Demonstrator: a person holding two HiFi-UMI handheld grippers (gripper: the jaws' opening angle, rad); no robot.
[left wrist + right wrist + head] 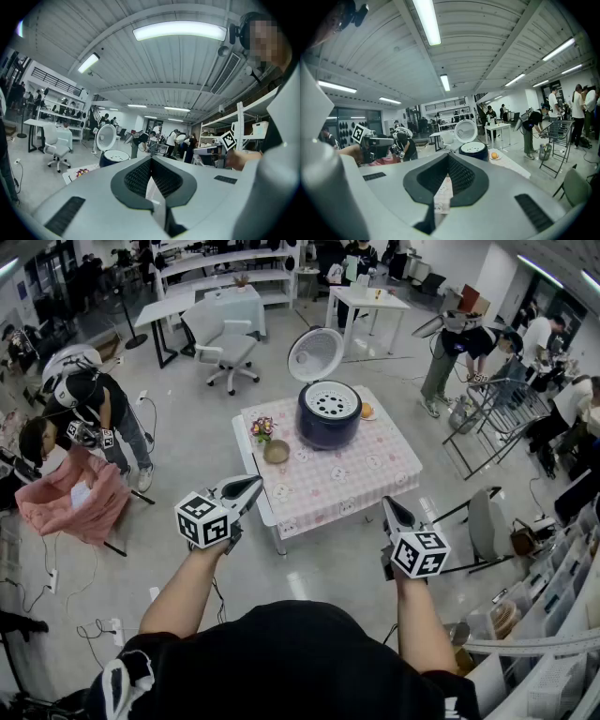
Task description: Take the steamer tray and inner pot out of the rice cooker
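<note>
Both tongs are pressed together and pinch nothing. Our left tongs point(253, 486) and right tongs point(392, 508) hover well apart from each other, short of the table's near edge and pointing toward it.

Around us, a person in a helmet point(94, 399) crouches at the far left beside a pink cloth point(70, 502) draped over a frame. Another person point(459, 351) bends over at the upper right, near a metal rack point(497, 413). A white office chair point(228, 351) stands beyond the table, and a folding chair point(483, 521) sits off its right corner.

On the far part of the table we see the dark blue rice cooker point(328, 423), its lid point(315, 354) tipped up and open. The white perforated steamer tray point(332, 402) lies in the cooker's mouth and hides the inner pot from us.

Between our left tongs and the cooker stand a brown bowl point(277, 452) and, just behind it, a small pot of flowers point(263, 428). An orange point(367, 411) rests on a plate just beside the cooker's right flank.

The table point(356, 479) wears a pink checked cloth. It stands on a grey floor point(187, 456) in a large workroom, with white desks point(367, 298) further back and long ceiling lights point(179, 30) overhead.
</note>
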